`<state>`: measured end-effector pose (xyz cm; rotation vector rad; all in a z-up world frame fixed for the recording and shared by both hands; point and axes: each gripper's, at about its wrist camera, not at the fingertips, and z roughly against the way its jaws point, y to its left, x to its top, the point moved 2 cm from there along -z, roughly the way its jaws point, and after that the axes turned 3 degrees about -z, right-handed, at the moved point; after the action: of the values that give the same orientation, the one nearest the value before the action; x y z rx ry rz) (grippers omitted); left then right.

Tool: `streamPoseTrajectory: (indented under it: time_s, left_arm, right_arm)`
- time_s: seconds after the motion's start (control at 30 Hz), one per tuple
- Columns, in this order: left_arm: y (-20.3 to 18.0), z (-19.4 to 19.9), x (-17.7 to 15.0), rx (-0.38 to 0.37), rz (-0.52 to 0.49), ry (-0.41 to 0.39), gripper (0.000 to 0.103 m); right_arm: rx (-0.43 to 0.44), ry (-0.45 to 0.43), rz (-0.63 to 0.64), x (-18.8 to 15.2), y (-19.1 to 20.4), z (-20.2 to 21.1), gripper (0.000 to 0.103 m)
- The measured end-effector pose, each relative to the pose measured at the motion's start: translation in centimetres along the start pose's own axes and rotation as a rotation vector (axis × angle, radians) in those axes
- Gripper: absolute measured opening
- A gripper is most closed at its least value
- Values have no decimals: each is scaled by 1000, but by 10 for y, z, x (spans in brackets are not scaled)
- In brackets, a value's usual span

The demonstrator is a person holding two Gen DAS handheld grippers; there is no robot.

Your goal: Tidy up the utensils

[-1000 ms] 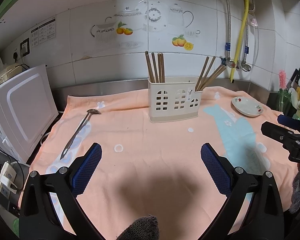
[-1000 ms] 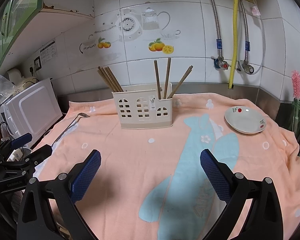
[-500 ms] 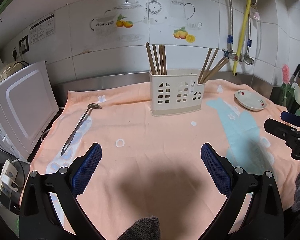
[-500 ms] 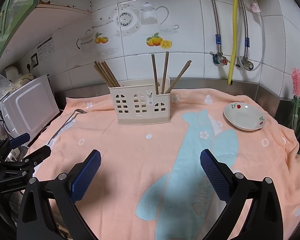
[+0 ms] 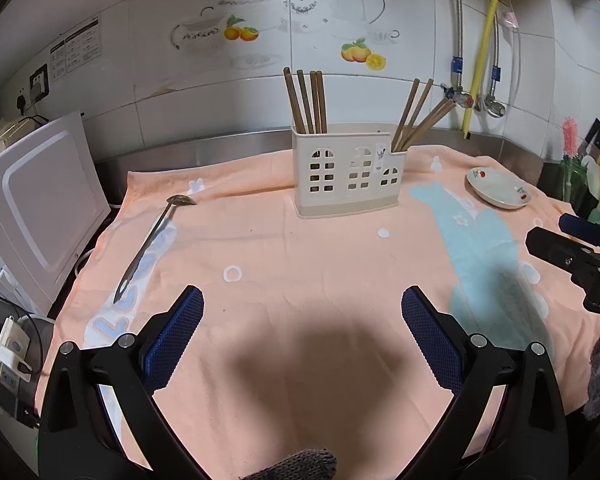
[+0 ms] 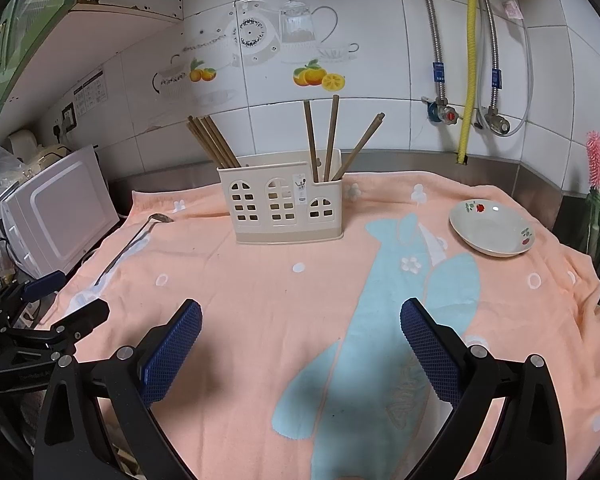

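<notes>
Left wrist view — both claws (image 5: 302, 316) (image 6: 300, 326) gape empty; slim metal spoon (image 5: 152, 246) on soft towel (image 5: 300, 264).

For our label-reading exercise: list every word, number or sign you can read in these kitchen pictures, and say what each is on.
"D": a lone white letter, cut off, on the right gripper.
Embossed lettering on the left gripper: too faint to read.
Wall chart: print too small.
Holder sticker: too small.
Hose tag: blurred.
Towel letters: distorted, not readable.

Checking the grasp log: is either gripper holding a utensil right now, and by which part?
Nothing is held. The left gripper and right gripper are both open and empty; the spoon lies untouched on the towel.
</notes>
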<state>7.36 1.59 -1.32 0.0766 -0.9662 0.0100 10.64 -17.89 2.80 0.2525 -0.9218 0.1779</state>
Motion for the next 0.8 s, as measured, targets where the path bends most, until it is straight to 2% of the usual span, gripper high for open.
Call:
streamPoseTrajectory:
  time_s: [0.1, 0.8]
  left_arm:
    - [1, -2, -1, 23, -1, 11, 98]
    - [2, -6, -3, 32, 3, 31, 98]
  right_arm:
    - [0, 0, 0, 0, 0, 0, 96]
    - [4, 0, -7, -2, 1, 0, 96]
